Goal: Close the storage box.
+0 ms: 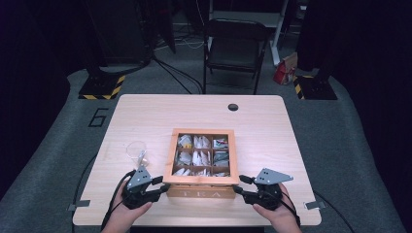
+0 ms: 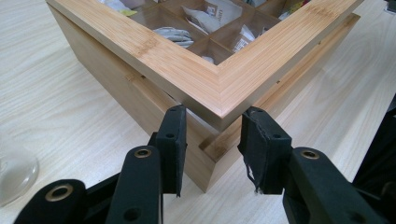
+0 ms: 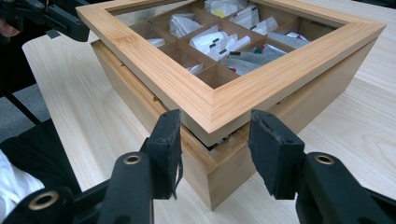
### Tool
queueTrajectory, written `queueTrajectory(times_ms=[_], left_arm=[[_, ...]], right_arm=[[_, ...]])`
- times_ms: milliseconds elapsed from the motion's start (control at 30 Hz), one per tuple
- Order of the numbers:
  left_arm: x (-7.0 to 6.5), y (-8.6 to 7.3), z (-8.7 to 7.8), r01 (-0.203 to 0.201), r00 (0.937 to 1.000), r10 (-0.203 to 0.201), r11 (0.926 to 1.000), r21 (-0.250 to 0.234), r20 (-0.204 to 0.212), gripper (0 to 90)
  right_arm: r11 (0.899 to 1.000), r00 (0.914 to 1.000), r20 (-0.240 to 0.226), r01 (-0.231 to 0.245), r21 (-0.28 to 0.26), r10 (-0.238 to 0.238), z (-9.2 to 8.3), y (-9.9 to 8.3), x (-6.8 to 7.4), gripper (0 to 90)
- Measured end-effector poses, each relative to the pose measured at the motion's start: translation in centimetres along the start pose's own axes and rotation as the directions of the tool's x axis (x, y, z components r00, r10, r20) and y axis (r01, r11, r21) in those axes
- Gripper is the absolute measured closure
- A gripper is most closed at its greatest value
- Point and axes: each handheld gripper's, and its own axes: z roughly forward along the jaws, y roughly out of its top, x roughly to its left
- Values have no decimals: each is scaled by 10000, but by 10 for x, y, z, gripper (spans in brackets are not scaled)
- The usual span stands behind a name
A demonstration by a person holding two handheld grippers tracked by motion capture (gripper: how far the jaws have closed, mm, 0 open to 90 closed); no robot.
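A wooden tea box (image 1: 201, 192) marked TEA stands near the table's front edge, its compartments full of tea bags (image 1: 200, 156). Its window-framed lid (image 1: 168, 155) sits slightly lifted off the base, with a dark gap under the lid (image 3: 205, 100) at the corner. My left gripper (image 1: 163, 183) is at the front left corner, and its pads (image 2: 172, 140) clasp the lid (image 2: 205, 84) from both sides. My right gripper (image 1: 240, 185) is at the front right corner, its pads (image 3: 273, 149) against the lid's two edges there. The left gripper (image 3: 51, 18) also appears far off in the right gripper view.
An empty clear glass (image 1: 137, 150) stands left of the box, close to my left hand; its rim (image 2: 14, 172) shows in the left gripper view. A cable hole (image 1: 233, 107) lies at the table's far edge. A black chair (image 1: 235, 48) stands beyond the table.
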Motion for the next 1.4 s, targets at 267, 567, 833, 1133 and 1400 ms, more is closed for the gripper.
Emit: queueTrajectory(times_ms=[267, 567, 833, 1133, 1400], left_arm=[[0, 0, 0, 34, 10000, -34, 10000, -10, -39, 612], [1, -6, -3, 73, 9997, -77, 9998, 174, 212, 616], [10, -4, -10, 599, 9981, -597, 9981, -153, 161, 612], [17, -3, -14, 789, 9969, -789, 9961, -390, 9, 535], [28, -4, -18, 987, 9939, -1017, 9930, -653, -432, 469]], right_arm=[[9999, 10000, -23, -94, -145, 94, -1, 2, -2, 531], [9994, 9998, 48, -207, -259, 209, -4, 4, -6, 526], [9988, 9992, 154, -351, -350, 356, -5, 5, -9, 522], [9976, 9974, 404, -573, -385, 588, -5, 2, -17, 498], [9948, 9906, 998, -888, -493, 934, -8, -2, -29, 446]])
